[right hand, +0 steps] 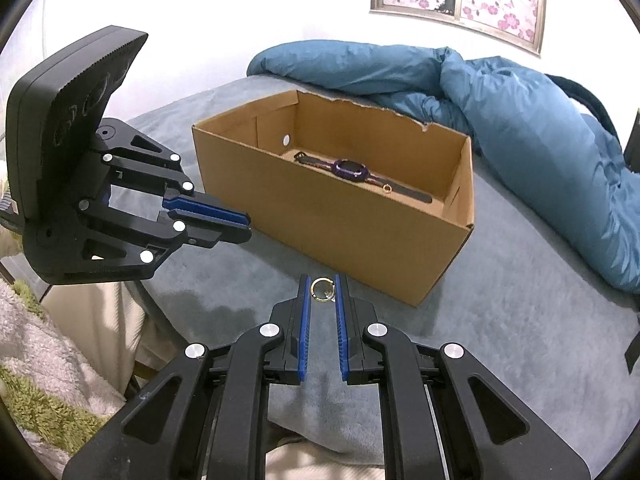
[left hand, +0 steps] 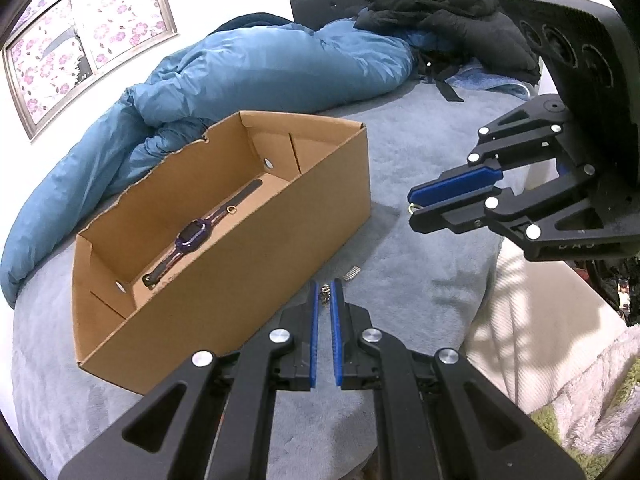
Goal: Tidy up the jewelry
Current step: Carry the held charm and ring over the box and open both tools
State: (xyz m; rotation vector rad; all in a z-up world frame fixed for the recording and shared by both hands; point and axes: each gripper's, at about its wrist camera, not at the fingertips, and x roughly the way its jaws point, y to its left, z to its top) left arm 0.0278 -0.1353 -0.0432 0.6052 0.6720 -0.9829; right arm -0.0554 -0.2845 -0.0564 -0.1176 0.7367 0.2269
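A: Where is the L gripper [left hand: 326, 286] now?

B: Low over the grey bed [left hand: 400, 152], just beside the near long wall of the cardboard box [left hand: 280, 240]. Its jaws are nearly closed, and a small dark metal piece [left hand: 325, 294] sits between the tips. It looks pinched, but I cannot tell if the pads really touch it.

A: And the R gripper [right hand: 321, 289]?

B: Its jaws are closed on a thin gold ring [right hand: 322, 290], which is held flat between the blue pads, near the box corner. In the left wrist view only a bit of gold shows at the tips [left hand: 412, 208].

A: What is in the box already?

B: A purple watch [right hand: 350, 169] w/ dark strap, lying along the bottom, and one more small gold ring [right hand: 387, 188] just beside the strap.

A: Anything else on the bed?

B: A tiny silver item [left hand: 352, 273] lies on the blanket, near the L tips, too small to tell what it is. Behind the box there is a blue quilt [left hand: 240, 80], and black clothes [left hand: 440, 12] are on its far end.
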